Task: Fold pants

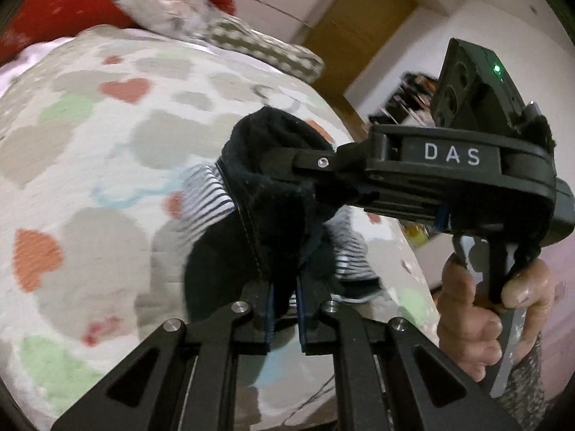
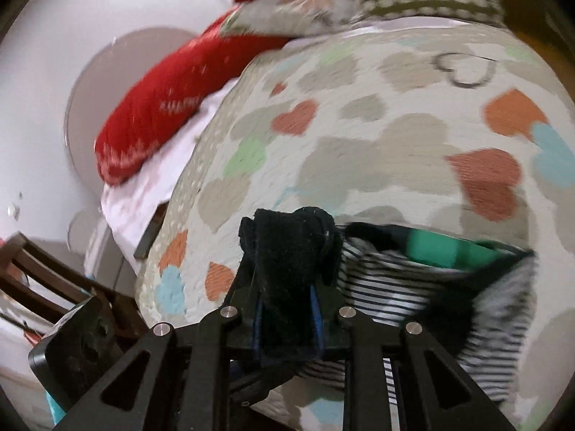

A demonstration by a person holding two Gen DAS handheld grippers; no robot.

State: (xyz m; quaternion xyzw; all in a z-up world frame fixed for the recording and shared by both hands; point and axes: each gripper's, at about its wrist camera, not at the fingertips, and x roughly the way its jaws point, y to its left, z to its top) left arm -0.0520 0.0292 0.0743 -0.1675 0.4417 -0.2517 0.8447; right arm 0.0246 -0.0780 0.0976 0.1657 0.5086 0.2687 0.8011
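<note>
Gripping the pants (image 1: pixel 287 186) at two places, both grippers hold the garment above a bed (image 1: pixel 90 165) covered in a heart-print spread. In the left wrist view, the left gripper (image 1: pixel 285 309) has its jaws drawn together on a fold of the dark cloth, whose blue-edged pads pinch it from both sides; the black-and-white striped lining shows on either side of the fold. In the same view the right gripper (image 1: pixel 309 165) enters from the right, its fingers buried in a bunched dark end of the pants, and a hand (image 1: pixel 492 309) grasps its handle below. In the right wrist view, the right gripper (image 2: pixel 287 309) is clamped on a thick wad of the dark cloth, which rises between its fingers and hides their tips. To the right of it the pants (image 2: pixel 413 280) trail off as striped fabric with a green band, hanging just over the spread. A red cushion (image 2: pixel 161 122) and a patterned pillow (image 2: pixel 427 3) lie at the far end of the bed. A wooden door (image 1: pixel 359 18) stands behind the bed.
</note>
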